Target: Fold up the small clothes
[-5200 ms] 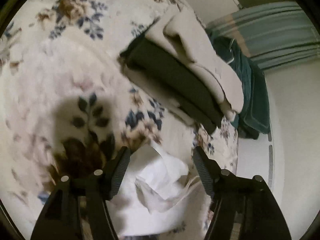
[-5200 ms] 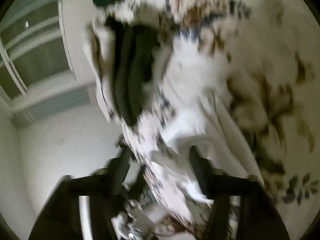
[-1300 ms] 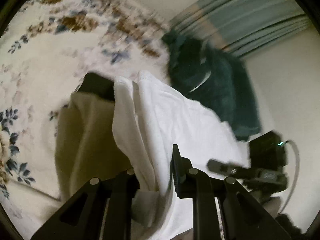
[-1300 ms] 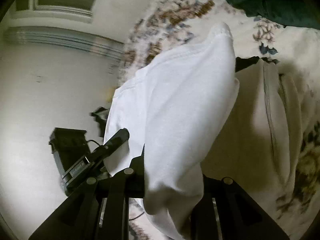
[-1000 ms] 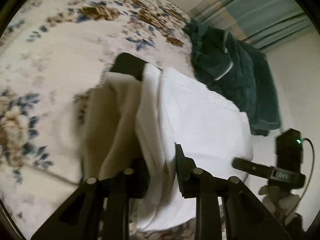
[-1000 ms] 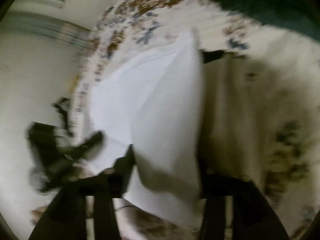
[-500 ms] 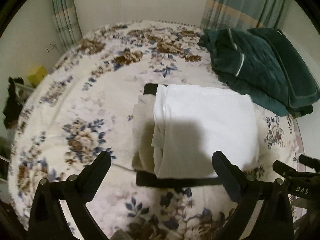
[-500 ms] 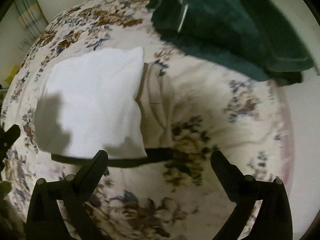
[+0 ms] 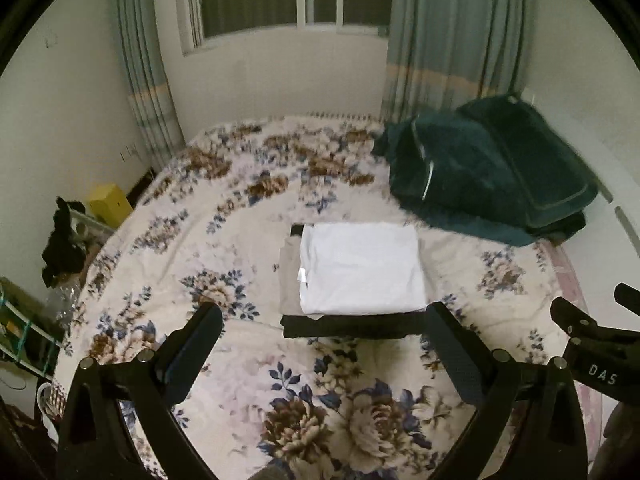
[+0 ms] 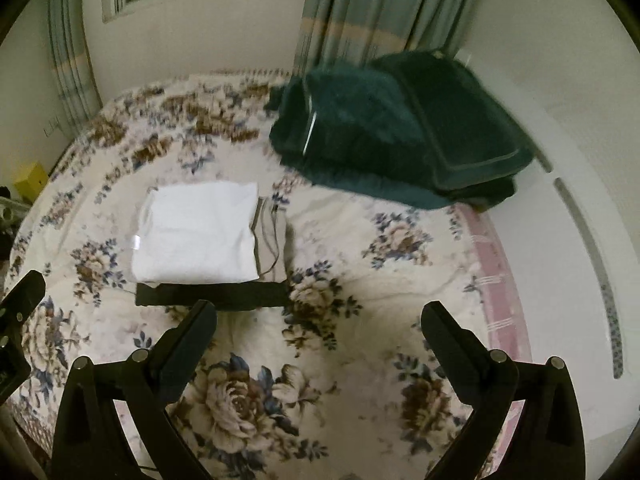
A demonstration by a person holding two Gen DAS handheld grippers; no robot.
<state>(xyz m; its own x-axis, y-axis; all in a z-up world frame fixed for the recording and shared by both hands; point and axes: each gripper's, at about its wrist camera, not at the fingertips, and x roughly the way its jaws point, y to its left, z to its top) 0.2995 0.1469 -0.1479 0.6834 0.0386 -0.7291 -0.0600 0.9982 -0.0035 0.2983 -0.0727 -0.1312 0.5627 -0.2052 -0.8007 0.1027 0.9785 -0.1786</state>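
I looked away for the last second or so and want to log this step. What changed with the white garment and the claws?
Both claws let go of the folded white garment, opened wide and drew back: left claw, right claw. The garment now rests on the beige and black stack. The dark green bedding stayed put.

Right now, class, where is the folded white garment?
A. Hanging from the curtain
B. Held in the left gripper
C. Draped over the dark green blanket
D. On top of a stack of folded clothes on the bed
D: the white garment lies flat on top of a beige piece and a black piece on the floral bedspread, while the left gripper and right gripper are both open and empty.
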